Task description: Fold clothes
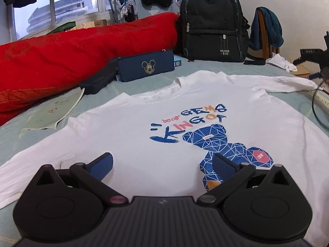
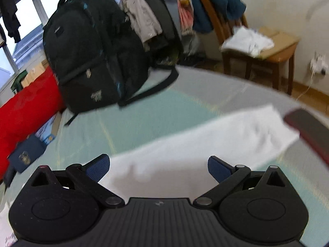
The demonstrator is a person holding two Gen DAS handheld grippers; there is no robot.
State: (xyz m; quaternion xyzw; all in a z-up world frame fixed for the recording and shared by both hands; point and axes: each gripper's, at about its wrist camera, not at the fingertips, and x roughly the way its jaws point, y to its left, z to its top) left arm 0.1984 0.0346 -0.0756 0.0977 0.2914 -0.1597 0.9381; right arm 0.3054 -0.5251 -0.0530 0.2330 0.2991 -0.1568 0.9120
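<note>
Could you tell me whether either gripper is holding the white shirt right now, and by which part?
Nothing is held: left gripper and right gripper are both open above the white shirt.

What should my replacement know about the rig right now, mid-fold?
Left gripper: open, empty, over the lower front of the white long-sleeve shirt.
Right gripper: open, empty, over the shirt's outstretched sleeve; that view is blurred.
The shirt lies flat, print side up, on the pale green bedsheet, with a black backpack beyond the collar.
Done: shirt spread out.
Left: every fold; probably the sleeve first.
</note>
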